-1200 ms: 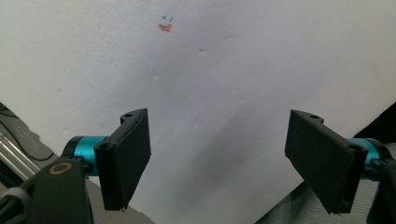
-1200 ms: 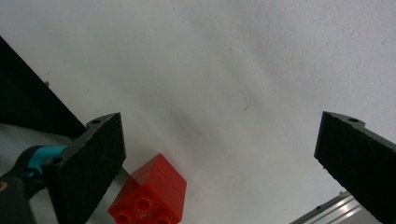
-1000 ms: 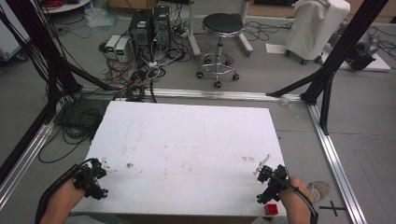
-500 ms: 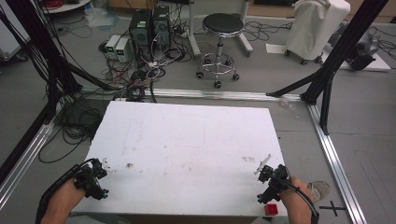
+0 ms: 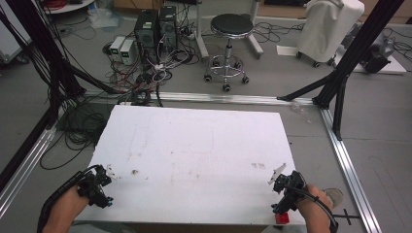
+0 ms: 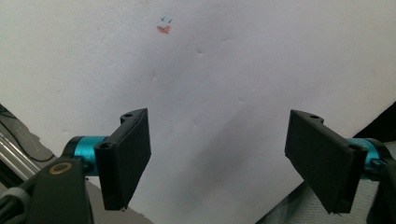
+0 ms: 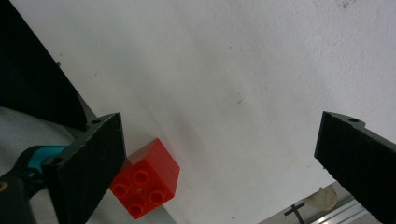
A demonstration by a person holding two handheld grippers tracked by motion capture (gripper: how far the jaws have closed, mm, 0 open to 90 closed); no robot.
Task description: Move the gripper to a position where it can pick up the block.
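1. A white desk (image 5: pixel 194 150) fills the middle of the high view, its top marked with faint stains and a small orange-and-blue smudge (image 6: pixel 163 28) ahead of the left gripper.
2. The left gripper (image 5: pixel 99 187) is held at the desk's near left corner. In the left gripper view its 2 black fingers (image 6: pixel 126 163) stand wide apart with bare white surface between them, gripping nothing.
3. The right gripper (image 5: pixel 286 187) is held at the near right corner. Its 2 fingers (image 7: pixel 91 163) are likewise spread wide and empty.
4. A red brick (image 7: pixel 147 177) with 4 studs on top lies at the desk's near right edge; in the high view it shows as a red block (image 5: pixel 282 218) just below the right gripper.
5. In the right gripper view the brick sits just beside the left-hand finger, on its inner side. It seems to be partly tucked behind that finger, though contact cannot be told. It lies well apart from the other finger (image 7: pixel 359 158).
6. Beyond the desk stand a black stool (image 5: pixel 231 29) and computer towers (image 5: pixel 155 26) among floor cables.
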